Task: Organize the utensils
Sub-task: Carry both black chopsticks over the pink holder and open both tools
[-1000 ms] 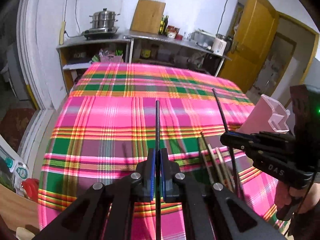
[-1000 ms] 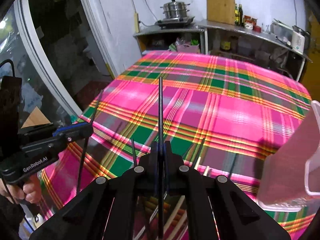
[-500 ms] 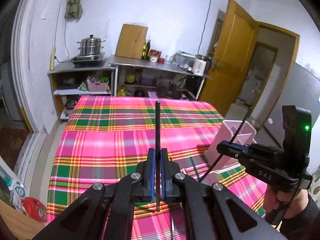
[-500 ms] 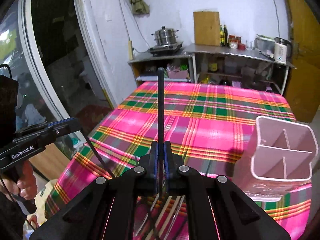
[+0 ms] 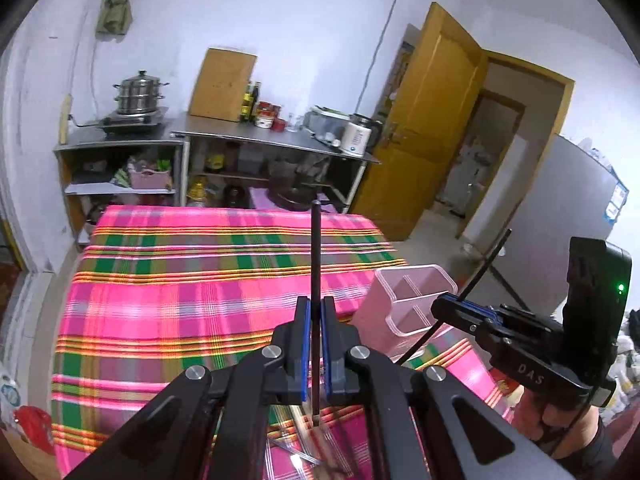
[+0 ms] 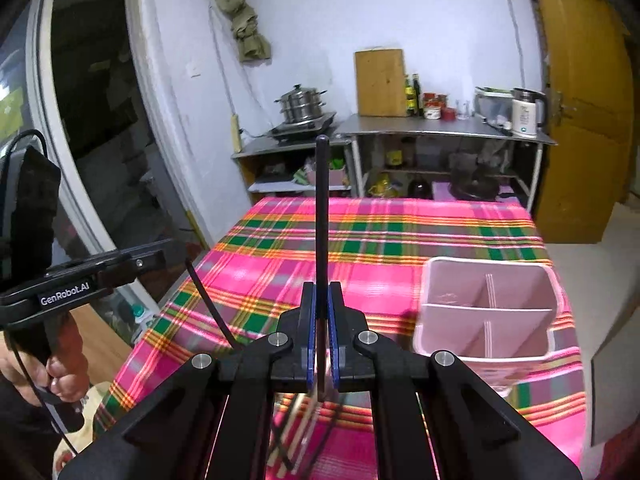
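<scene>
The left gripper (image 5: 316, 344) is clamped on a thin black chopstick (image 5: 315, 264) at frame centre, pointing up. The right gripper (image 6: 320, 336) pinches another black chopstick (image 6: 322, 216) likewise. A pink divided utensil holder (image 6: 486, 320) stands lower right on the plaid tabletop (image 6: 380, 248); blurred, probably more chopsticks (image 6: 296, 432) lie below.

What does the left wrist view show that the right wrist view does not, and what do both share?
Only the left wrist view: the right gripper from the side, shut on a black chopstick, an open inner doorway, a grey refrigerator.
Only the right wrist view: the left gripper from the side, shut on its black chopstick, a dark glass door, and all compartments of the pink utensil holder, which hold nothing.
Both: the plaid tablecloth, the steamer pot, the cutting board, and loose chopsticks below the fingers.
</scene>
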